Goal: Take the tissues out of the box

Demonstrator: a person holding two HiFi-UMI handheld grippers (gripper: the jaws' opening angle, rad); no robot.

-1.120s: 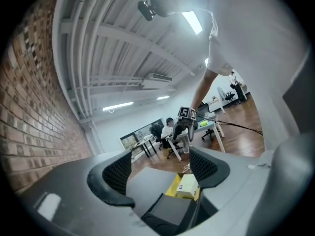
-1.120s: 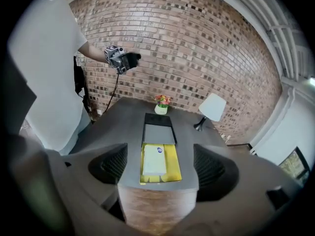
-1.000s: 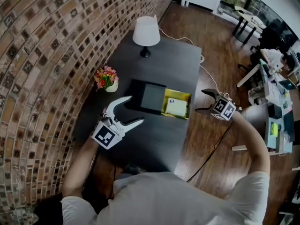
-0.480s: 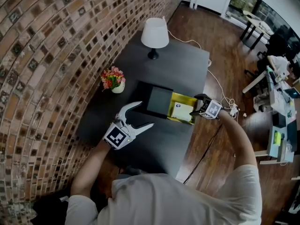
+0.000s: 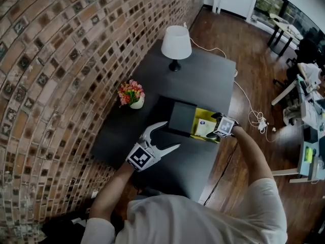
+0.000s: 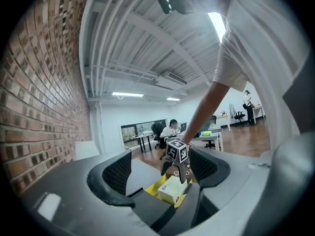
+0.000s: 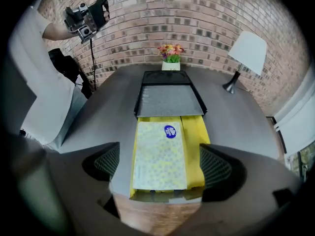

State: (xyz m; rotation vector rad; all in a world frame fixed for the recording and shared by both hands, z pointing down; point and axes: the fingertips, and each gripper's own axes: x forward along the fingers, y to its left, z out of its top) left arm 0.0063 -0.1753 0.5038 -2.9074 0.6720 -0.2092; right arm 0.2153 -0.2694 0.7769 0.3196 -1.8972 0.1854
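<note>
Right gripper [image 5: 212, 126] has reached the yellow box [image 7: 197, 132], jaws opening astride the tissues [image 7: 160, 154] for pickup; left gripper [image 5: 171, 135] idles open.

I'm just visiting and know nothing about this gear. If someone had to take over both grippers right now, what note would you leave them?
Left gripper: open, empty, held above the table, away from the box.
Right gripper: jaws opening wide at the yellow box; the tissue pack shows between them, pads not touching it.
Things: the pack lies in the box at the table's edge, with the black tray just beyond.
Done: nothing taken out yet.
Left: close on the pack and lift it out.
</note>
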